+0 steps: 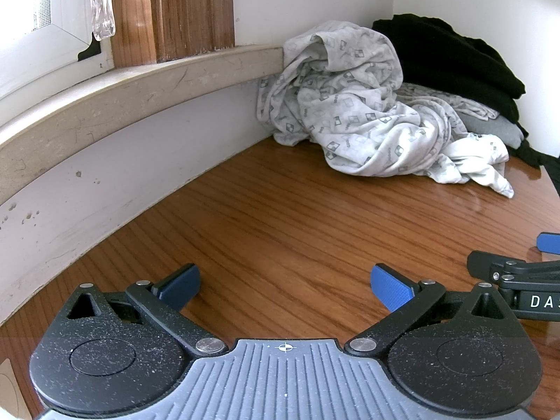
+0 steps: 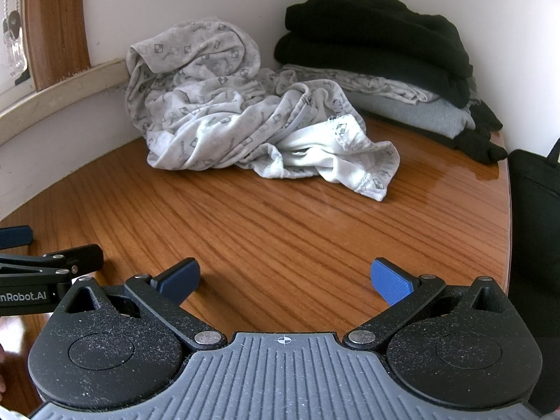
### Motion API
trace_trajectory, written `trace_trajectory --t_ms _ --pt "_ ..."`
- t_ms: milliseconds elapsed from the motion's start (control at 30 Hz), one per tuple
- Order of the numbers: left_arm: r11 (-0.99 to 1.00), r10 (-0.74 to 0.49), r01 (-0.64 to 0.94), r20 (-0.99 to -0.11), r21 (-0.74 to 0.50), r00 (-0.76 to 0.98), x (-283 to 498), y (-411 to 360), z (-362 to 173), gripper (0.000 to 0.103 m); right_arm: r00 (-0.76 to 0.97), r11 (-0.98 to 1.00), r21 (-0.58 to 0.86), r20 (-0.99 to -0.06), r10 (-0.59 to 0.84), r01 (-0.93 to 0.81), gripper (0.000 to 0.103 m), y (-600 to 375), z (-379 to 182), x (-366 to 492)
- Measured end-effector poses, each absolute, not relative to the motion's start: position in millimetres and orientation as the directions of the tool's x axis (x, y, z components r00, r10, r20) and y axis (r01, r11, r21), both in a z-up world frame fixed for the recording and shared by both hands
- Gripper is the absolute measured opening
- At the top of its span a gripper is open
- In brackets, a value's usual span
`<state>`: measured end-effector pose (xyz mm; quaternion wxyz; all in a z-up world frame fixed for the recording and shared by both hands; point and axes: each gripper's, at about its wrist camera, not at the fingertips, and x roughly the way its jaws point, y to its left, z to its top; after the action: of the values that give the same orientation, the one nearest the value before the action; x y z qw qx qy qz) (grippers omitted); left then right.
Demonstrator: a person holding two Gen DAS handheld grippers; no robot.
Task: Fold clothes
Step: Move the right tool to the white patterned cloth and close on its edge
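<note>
— While both tools are kept low over the wooden table [image 2: 280,231], what's seen of the clothes?
— Crumpled patterned white garment [image 2: 252,126] is heaped upper centre of right wrist view, against the wall; folded stack [image 2: 395,87], black sweater [image 2: 371,38] on top, sits just beside it, upper right.
— Grippers?
— Left gripper [image 1: 285,285] & right gripper [image 2: 285,281]: blue pads spread wide, nothing held, well apart from the garment.

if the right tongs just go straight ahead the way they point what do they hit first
Likely the crumpled patterned garment. The open right tongs have only bare wooden table ahead of them until that heap; the folded stack sits farther right. Depth is uncertain.
</note>
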<state>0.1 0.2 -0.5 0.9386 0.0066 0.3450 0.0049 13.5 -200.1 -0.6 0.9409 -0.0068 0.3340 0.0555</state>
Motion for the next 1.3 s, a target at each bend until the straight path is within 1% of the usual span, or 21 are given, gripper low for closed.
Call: trace_trajectory --t_ms 200,267,333,433,467,633,733,800,933,1000,1067,1100,1133,1167,1200,1233,1300 --pt "1.0 -0.008 0.012 -0.642 0.002 0.767 -3 4 0 0.103 0.769 0.991 0.024 -0.628 0.119 -0.134 0.103 -201 -4 14" --pt "1.0 -0.025 0.015 -0.625 -0.022 0.78 -8 9 3 0.103 0.763 0.977 0.013 -0.622 0.175 -0.213 0.103 -204 -4 15" --pt "0.999 -0.037 0.016 -0.603 -0.04 0.797 -12 14 8 0.103 0.752 0.942 -0.02 -0.609 0.254 -0.334 0.103 -209 1 18" --pt "0.999 -0.04 0.017 -0.556 -0.046 0.83 -19 18 17 0.103 0.779 0.92 -0.11 -0.576 0.249 -0.375 0.103 -205 12 22" --pt "0.999 -0.04 0.022 -0.537 -0.039 0.843 -22 19 21 0.103 0.785 0.913 -0.115 -0.56 0.265 -0.39 0.103 -208 18 26" --pt "1.0 -0.004 0.0 -0.471 -0.007 0.882 -30 31 37 0.103 0.76 0.88 -0.065 -0.537 0.367 -0.47 0.103 -227 44 64" --pt "0.998 -0.051 0.026 -0.473 -0.059 0.879 -30 40 39 0.103 0.761 0.874 -0.043 -0.513 0.396 -0.484 0.103 -234 56 94" --pt "0.995 -0.082 0.043 -0.468 -0.093 0.88 -30 44 38 0.103 0.755 0.865 -0.05 -0.515 0.407 -0.5 0.103 -232 61 114" --pt "0.994 -0.06 0.015 -0.439 -0.105 0.896 -32 45 38 0.103 0.737 0.85 -0.05 -0.527 0.424 -0.524 0.101 -226 62 148" --pt "0.991 -0.082 0.027 -0.446 -0.129 0.891 -31 46 36 0.103 0.725 0.837 -0.049 -0.528 0.441 -0.545 0.096 -225 59 157" --pt "0.985 -0.115 0.043 -0.447 -0.168 0.887 -30 50 33 0.103 0.712 0.828 -0.025 -0.526 0.465 -0.559 0.095 -226 55 165" --pt "0.982 -0.126 0.048 -0.446 -0.184 0.886 -30 51 31 0.103 0.702 0.824 -0.005 -0.527 0.479 -0.566 0.093 -227 52 169" --pt "0.979 -0.136 0.051 -0.444 -0.199 0.885 -30 52 29 0.103 0.682 0.81 0.024 -0.526 0.509 -0.586 0.089 -227 50 173" --pt "0.978 -0.137 0.049 -0.446 -0.203 0.884 -29 53 28 0.103 0.659 0.791 0.047 -0.524 0.539 -0.61 0.08 -227 49 176" --pt "0.978 -0.134 0.045 -0.45 -0.204 0.883 -29 53 26 0.103 0.646 0.78 0.05 -0.528 0.551 -0.624 0.076 -225 47 178" --pt "0.978 -0.132 0.042 -0.453 -0.204 0.882 -28 53 25 0.103 0.639 0.776 0.041 -0.539 0.548 -0.63 0.074 -221 45 180" --pt "0.979 -0.126 0.036 -0.457 -0.2 0.88 -27 53 23 0.103 0.623 0.769 0.031 -0.567 0.54 -0.639 0.061 -217 40 184"
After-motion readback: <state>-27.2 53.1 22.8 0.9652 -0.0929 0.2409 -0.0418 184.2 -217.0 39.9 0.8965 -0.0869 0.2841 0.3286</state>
